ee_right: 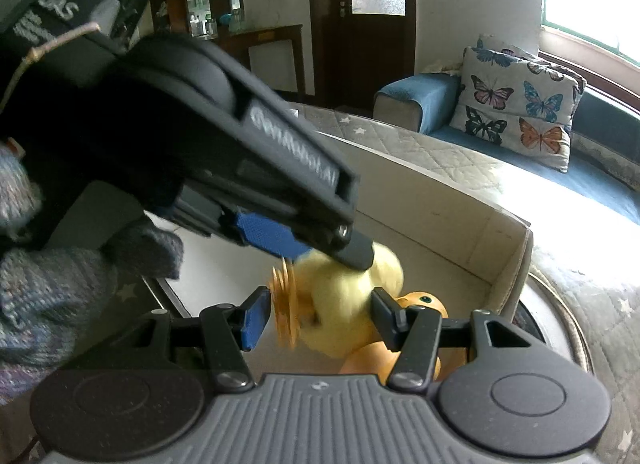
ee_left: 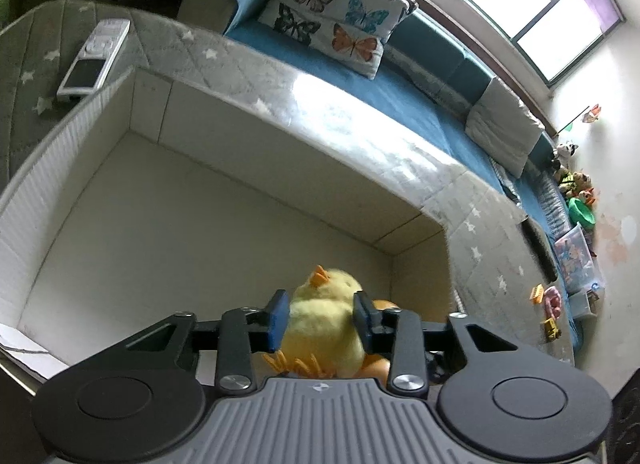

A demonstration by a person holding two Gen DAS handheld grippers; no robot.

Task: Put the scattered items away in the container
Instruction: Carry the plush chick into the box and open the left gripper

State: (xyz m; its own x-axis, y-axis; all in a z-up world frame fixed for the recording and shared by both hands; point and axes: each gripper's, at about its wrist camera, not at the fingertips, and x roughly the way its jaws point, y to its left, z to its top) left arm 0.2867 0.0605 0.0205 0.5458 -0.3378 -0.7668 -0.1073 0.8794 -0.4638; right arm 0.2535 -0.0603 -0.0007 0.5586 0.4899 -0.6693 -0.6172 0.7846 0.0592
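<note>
A yellow plush chick [ee_left: 324,316] with orange beak and feet sits between the blue pads of my left gripper [ee_left: 322,318], which is shut on its body. It hangs low over the near right corner of the white cardboard box [ee_left: 60,152]. In the right wrist view the left gripper [ee_right: 324,254] reaches in from the upper left and pinches the chick [ee_right: 360,276]. My right gripper [ee_right: 320,316] stands open just in front; its pads do not press on the chick. An orange toy duck [ee_right: 424,302] lies in the box [ee_right: 440,192] beside the chick, partly hidden by the right finger; the left wrist view also shows the duck [ee_left: 380,368].
A remote control [ee_left: 94,60] lies on the grey star-quilted cover beyond the box. A butterfly pillow [ee_left: 332,12] rests on the blue sofa. Several small toys [ee_left: 576,192] line the wall at far right. A knitted sleeve [ee_right: 52,284] fills the left of the right wrist view.
</note>
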